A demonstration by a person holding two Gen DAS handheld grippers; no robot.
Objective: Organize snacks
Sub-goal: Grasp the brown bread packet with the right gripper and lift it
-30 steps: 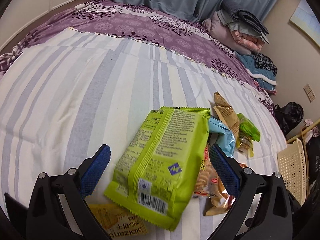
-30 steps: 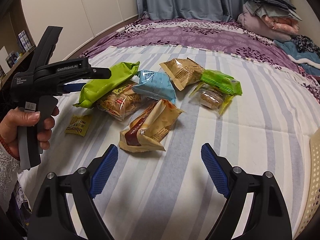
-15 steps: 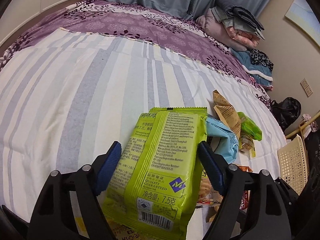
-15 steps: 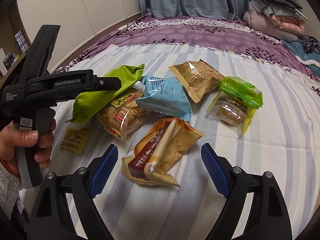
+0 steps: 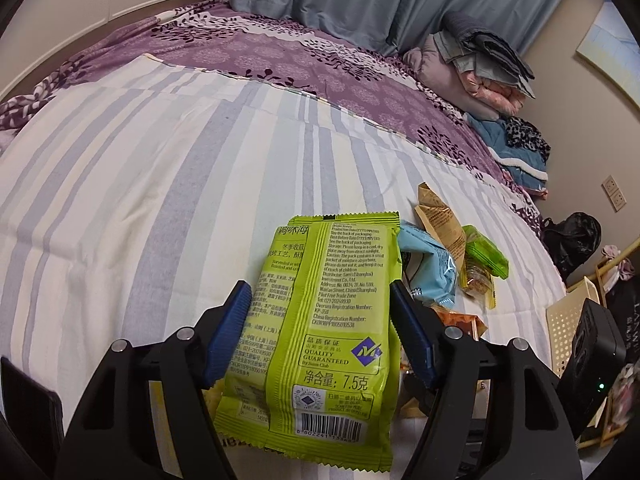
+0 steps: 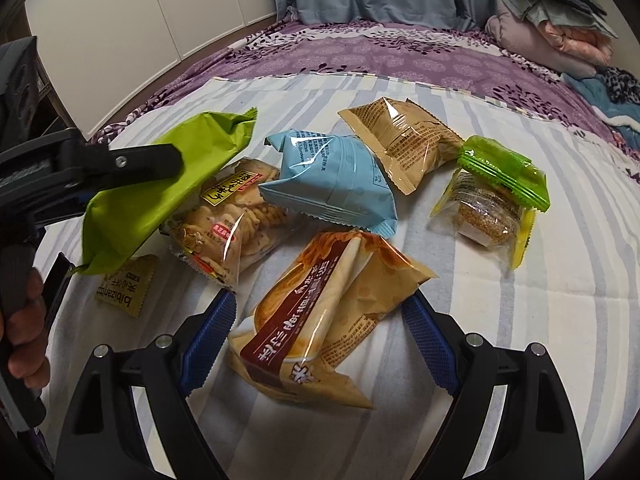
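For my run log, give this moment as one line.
left gripper: closing on green packet | right gripper: open around brown bread packet

The green packet [image 5: 320,320] is matt printed plastic film with crimped ends. The blue packet [image 6: 332,184] and tan packet [image 6: 400,144], at its one o'clock, are glossy, crinkled film. The bedsheet [image 5: 160,200] is soft, matt woven cloth. The basket [image 5: 564,320], at three o'clock, is perforated plastic. The gripper pads [image 6: 212,332] look ribbed and rubbery.

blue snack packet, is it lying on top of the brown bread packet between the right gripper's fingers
No, the blue snack packet lies farther back, overlapping the cracker bag, while the brown bread packet has nothing on top.
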